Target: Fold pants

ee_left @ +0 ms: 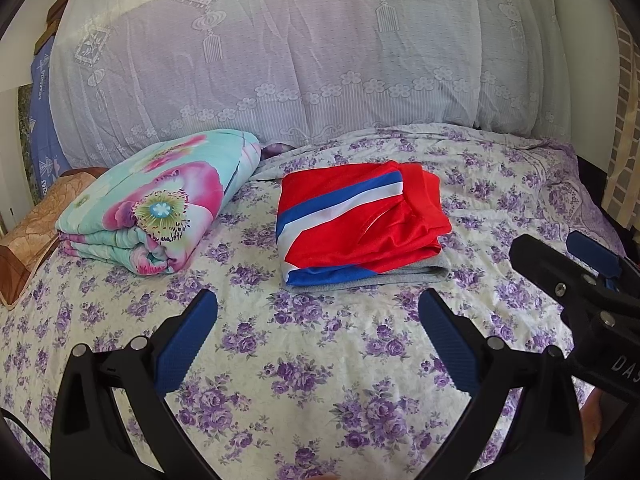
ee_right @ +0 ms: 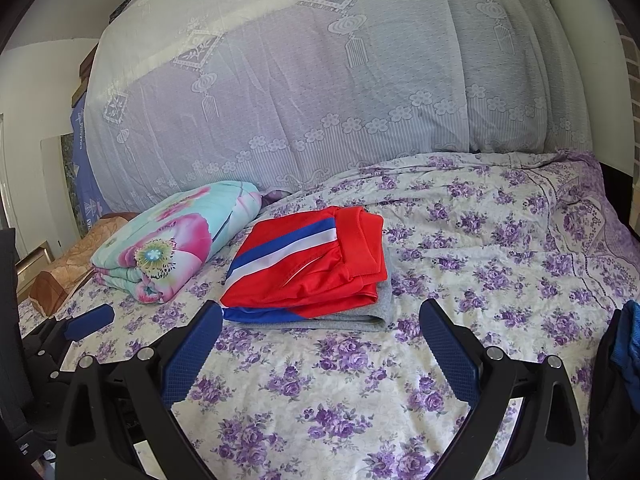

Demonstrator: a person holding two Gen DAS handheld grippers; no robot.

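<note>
Floral bedsheet (ee_left: pixel 320 380) bears folded red pants (ee_left: pixel 360 224) atop grey garment (ee_left: pixel 400 274).

1. We hold the left gripper (ee_left: pixel 318 300) low, its two blue-padded fingers (ee_left: pixel 186 340) spread wide, gripping nothing.
2. We hold the right gripper (ee_right: pixel 320 312) just beside it, fingers (ee_right: pixel 448 352) likewise spread wide and empty.

Shiny, satiny red shorts (ee_left: pixel 360 216) sit on matt grey knit pants (ee_left: pixel 400 276); the floral bedsheet (ee_left: pixel 320 360) looks soft, crinkled cotton, and the curtain (ee_left: pixel 280 60) is sheer lace.
</note>
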